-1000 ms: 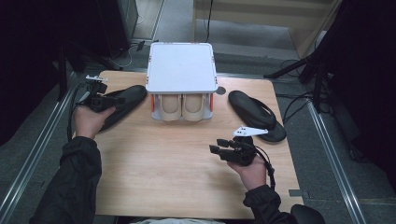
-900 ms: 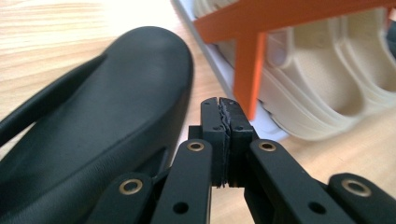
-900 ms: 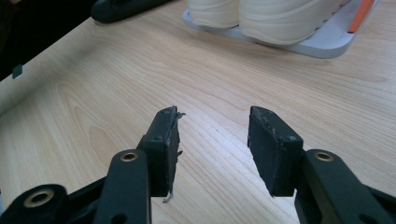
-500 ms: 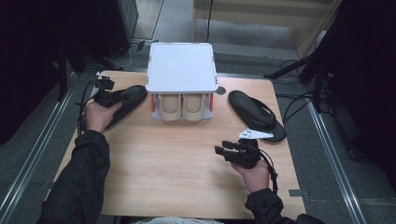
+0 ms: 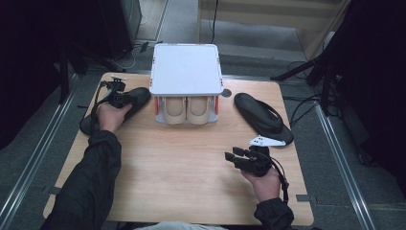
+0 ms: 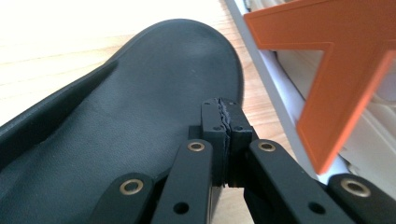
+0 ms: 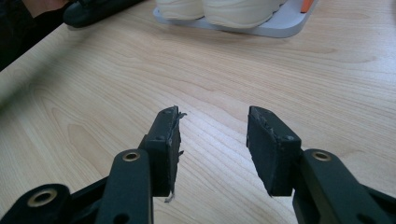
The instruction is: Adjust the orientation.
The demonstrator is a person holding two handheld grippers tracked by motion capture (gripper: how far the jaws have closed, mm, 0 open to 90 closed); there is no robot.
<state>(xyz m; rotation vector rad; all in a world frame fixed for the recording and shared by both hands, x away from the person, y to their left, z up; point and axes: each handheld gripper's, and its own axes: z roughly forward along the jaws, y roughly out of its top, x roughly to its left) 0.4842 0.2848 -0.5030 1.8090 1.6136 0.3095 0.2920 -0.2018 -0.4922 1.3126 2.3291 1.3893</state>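
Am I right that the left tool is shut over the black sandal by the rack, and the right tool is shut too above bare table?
Not quite: the right tool is open, jaws apart, in the right gripper view. The left tool is shut over the black sandal.

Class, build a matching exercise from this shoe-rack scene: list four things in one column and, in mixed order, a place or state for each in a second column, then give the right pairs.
Things:
1. left gripper
2. right gripper
3. cream shoes
4. right black sandal

Places or states:
A. on the rack's lower shelf
B. jaws open above bare wood
C. jaws shut over the left black sandal
D. lying on the table right of the white rack

Pairs: 1-C, 2-B, 3-A, 4-D
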